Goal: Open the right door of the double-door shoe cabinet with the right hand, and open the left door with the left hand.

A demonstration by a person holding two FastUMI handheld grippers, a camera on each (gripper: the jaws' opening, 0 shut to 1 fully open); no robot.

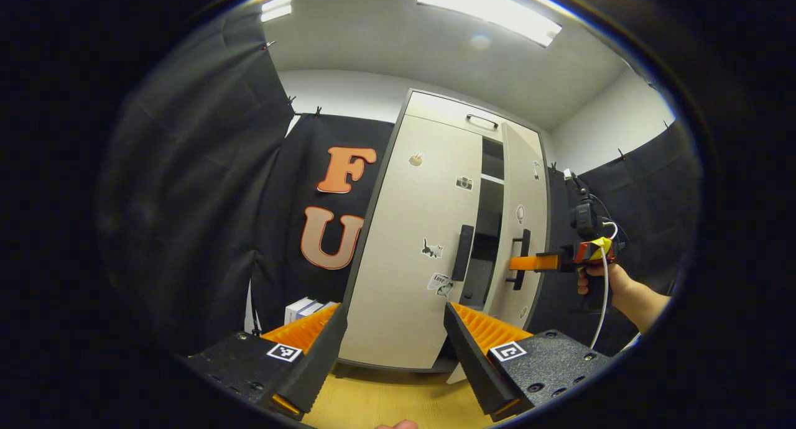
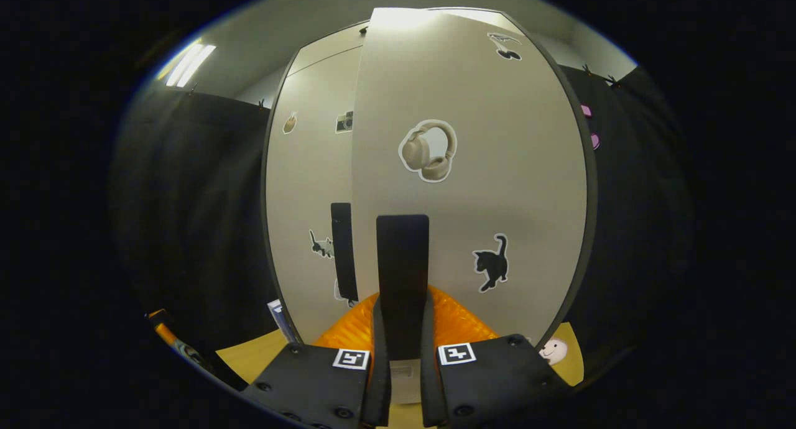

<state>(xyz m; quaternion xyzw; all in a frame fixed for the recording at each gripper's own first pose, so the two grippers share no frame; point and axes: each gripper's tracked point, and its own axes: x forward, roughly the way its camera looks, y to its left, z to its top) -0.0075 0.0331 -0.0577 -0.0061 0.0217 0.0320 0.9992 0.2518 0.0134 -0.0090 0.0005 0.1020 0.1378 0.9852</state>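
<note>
Right gripper [image 2: 403,354] clenched on the right door handle [image 2: 402,280], black bar pinched between both jaws; seen from the left gripper view, same gripper [image 1: 528,262] reaches the handle from the side, held by a hand [image 1: 600,283]. Right door [image 2: 472,186] swung partly out from the shoe cabinet [image 1: 435,106], dark gap showing shelves inside; grip on the handle likely kept so the door can be pulled wider. Left gripper [image 1: 392,339] released, jaws spread wide, well short of the left door [image 1: 410,242], aimed roughly toward its handle [image 1: 462,252], probably readied for that grasp. Left door closed, flush with the frame. Cabinet standing on a wood floor [image 1: 385,401].
</note>
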